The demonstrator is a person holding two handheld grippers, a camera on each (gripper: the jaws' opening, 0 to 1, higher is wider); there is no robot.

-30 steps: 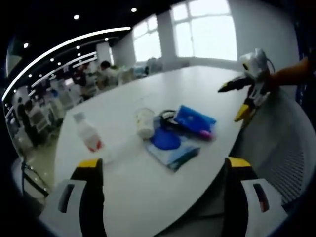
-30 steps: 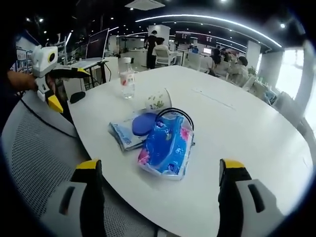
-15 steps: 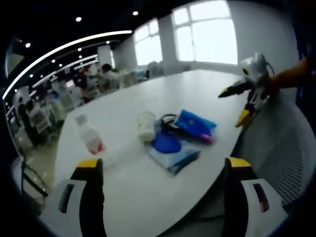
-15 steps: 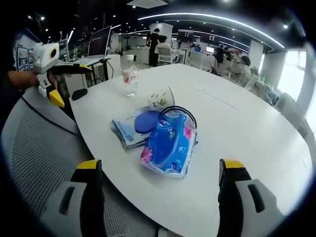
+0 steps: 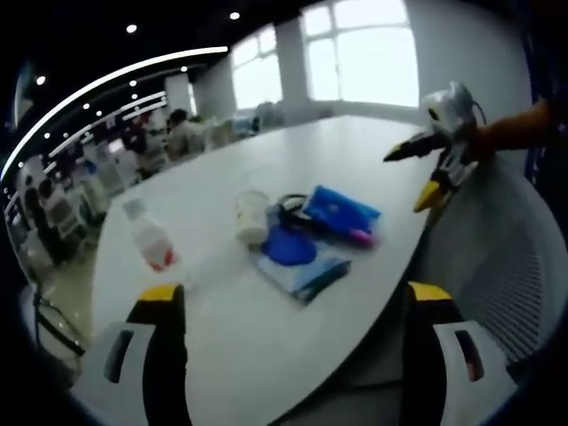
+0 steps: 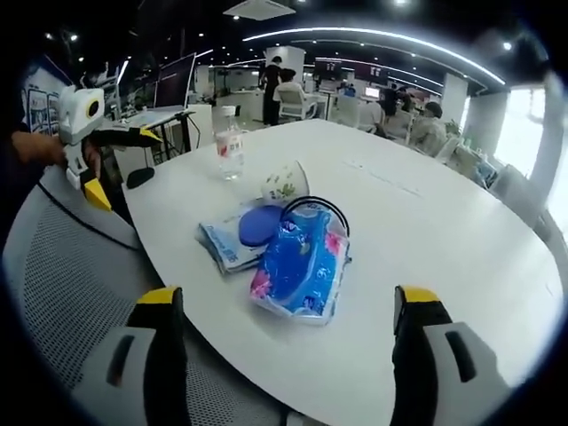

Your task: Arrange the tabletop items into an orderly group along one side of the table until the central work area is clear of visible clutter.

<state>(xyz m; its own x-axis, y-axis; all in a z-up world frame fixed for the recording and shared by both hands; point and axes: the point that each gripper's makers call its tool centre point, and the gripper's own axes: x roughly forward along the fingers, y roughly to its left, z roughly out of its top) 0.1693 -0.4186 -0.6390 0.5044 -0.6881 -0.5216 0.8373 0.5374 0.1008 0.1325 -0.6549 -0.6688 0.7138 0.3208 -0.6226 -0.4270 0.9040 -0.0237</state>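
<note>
- Left gripper view: my left gripper [image 5: 288,355] hangs off the table's near edge, jaws spread wide, nothing between them. The white table [image 5: 355,169] carries a cluster at centre: a plastic water bottle [image 5: 149,241] at 9 o'clock, apart from the rest; a paper cup [image 5: 251,217] lying on its side; a blue round lid [image 5: 286,245] on a flat wipes pack [image 5: 304,266]; a blue tissue pack [image 5: 342,211] at 1 o'clock.
- Risk here: the tipped cup looks free to roll if a neighbour is nudged. The lid rests loose on the pack, so dragging the pack could shed it.
- The right gripper [image 5: 426,169] shows at 2 o'clock, jaws parted, empty.
- Right gripper view: my right gripper [image 6: 288,355] is splayed and empty, short of the table edge. The tissue pack [image 6: 299,262] lies nearest, just at 12 o'clock, overlapping a black cable loop [image 6: 319,206].
- Risk: lifting the tissue pack may snag that loop and pull the cup [image 6: 286,182].
- The bottle [image 6: 229,142] stands upright at 11 o'clock; a high pinch could topple it.
- The left gripper [image 6: 111,155], at 10 o'clock, stands open; crossing paths is a collision hazard.
</note>
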